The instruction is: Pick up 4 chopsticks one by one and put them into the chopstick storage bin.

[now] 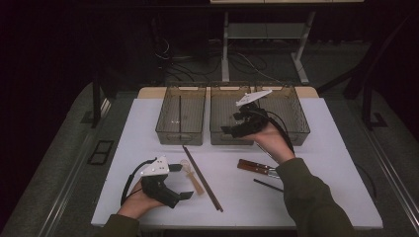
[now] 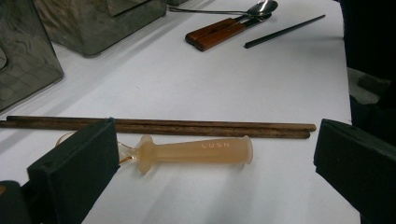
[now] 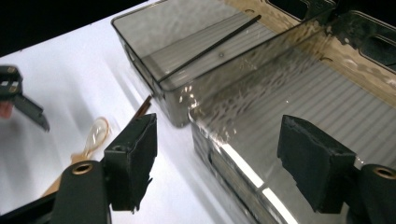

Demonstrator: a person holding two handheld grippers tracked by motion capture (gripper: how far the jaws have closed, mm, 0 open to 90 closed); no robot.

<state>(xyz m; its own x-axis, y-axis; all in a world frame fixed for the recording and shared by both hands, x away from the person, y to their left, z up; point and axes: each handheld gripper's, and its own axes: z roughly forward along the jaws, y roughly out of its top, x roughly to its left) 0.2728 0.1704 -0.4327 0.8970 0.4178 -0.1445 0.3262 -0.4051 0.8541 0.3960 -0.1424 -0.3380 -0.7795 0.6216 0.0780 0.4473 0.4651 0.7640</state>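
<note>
My right gripper (image 1: 231, 123) hangs over the front wall of the middle smoky bin (image 1: 221, 138), pointing left. Its jaws are open with nothing between them, and its own view has the right gripper (image 3: 224, 163) above that bin's (image 3: 327, 102) near wall. The left bin (image 3: 144, 60) holds one black chopstick (image 3: 210, 44). My left gripper (image 1: 180, 196) rests at the table's front left, open. In its view the left gripper (image 2: 215, 177) straddles a translucent peach spoon (image 2: 196, 151) lying on the table, pads clear of it. A pair of brown wooden chopsticks (image 2: 163, 127) lies just beyond.
A third bin (image 1: 296, 126) stands at the back right. Wooden-handled cutlery (image 1: 254, 167), a metal spoon (image 2: 261, 7) and a second black chopstick (image 1: 269, 185) lie on the white table (image 1: 336, 163) near the right forearm. The table's edges drop to a dark floor.
</note>
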